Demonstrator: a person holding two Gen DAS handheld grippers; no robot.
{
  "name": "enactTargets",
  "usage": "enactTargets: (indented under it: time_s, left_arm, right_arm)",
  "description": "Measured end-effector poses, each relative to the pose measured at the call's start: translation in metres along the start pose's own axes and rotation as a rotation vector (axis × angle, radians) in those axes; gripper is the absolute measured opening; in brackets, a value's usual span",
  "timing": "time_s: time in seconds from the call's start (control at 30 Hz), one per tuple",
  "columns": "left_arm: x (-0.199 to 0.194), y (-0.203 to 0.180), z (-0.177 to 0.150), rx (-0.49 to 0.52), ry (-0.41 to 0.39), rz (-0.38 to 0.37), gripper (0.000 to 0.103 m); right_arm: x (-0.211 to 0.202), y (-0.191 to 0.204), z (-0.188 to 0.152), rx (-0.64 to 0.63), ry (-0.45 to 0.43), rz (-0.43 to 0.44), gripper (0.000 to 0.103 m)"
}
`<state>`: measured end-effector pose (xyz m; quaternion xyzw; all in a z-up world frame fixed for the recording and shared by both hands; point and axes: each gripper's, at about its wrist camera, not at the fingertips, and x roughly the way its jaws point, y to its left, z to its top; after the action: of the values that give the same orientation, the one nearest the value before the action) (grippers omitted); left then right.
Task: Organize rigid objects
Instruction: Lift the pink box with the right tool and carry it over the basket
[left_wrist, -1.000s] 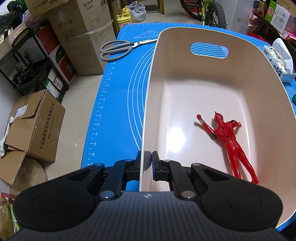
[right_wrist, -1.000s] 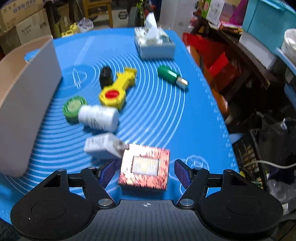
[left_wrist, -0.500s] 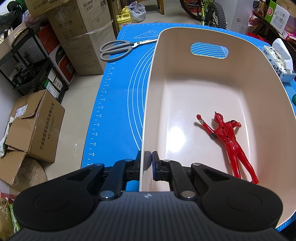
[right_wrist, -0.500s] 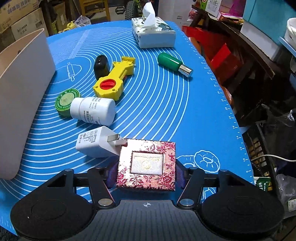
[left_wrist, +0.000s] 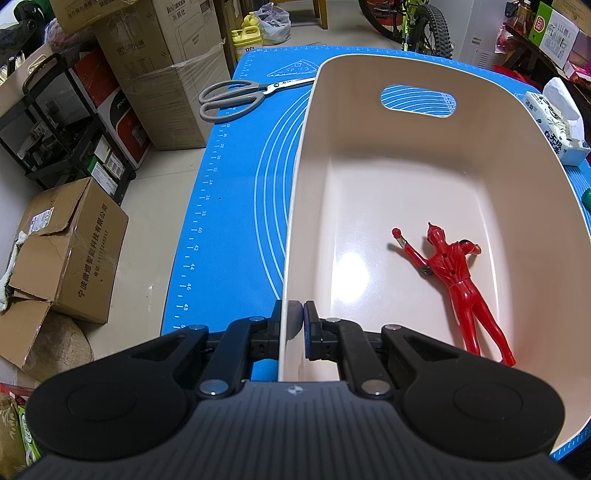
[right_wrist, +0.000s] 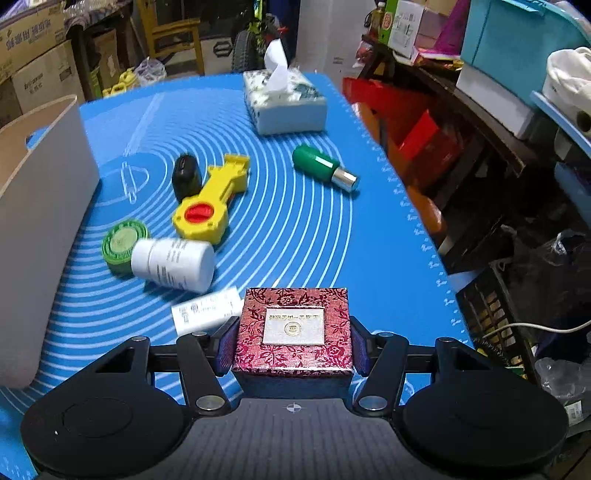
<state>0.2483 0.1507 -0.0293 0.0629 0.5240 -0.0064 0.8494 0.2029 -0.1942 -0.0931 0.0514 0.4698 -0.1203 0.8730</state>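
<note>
Square brocade-patterned box (right_wrist: 293, 330) between padded right tongs (right_wrist: 292, 345)

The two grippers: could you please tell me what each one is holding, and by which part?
The left gripper is shut on the beige bin, clamping its near side wall. The right gripper holds the red patterned box by its two opposite sides.

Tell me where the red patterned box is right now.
In the right wrist view the red patterned box sits low in the middle, clamped between the jaws of the right gripper, with the white charger just beyond it to the left.
</note>
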Motion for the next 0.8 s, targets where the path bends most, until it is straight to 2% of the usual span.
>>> enactTargets:
  time_s: [0.4,0.8]
  left_arm:
    - [0.0,0.0,0.0,0.0,0.001,0.001,0.011]
    - [0.001,0.0,0.0,-0.001,0.0,0.0,0.011]
  right_arm:
    - [-0.039,0.009,0.035,0.022,-0.144,0.031,0.063]
    - [-0.076,0.081,0.08,-0.077,-0.299,0.173,0.063]
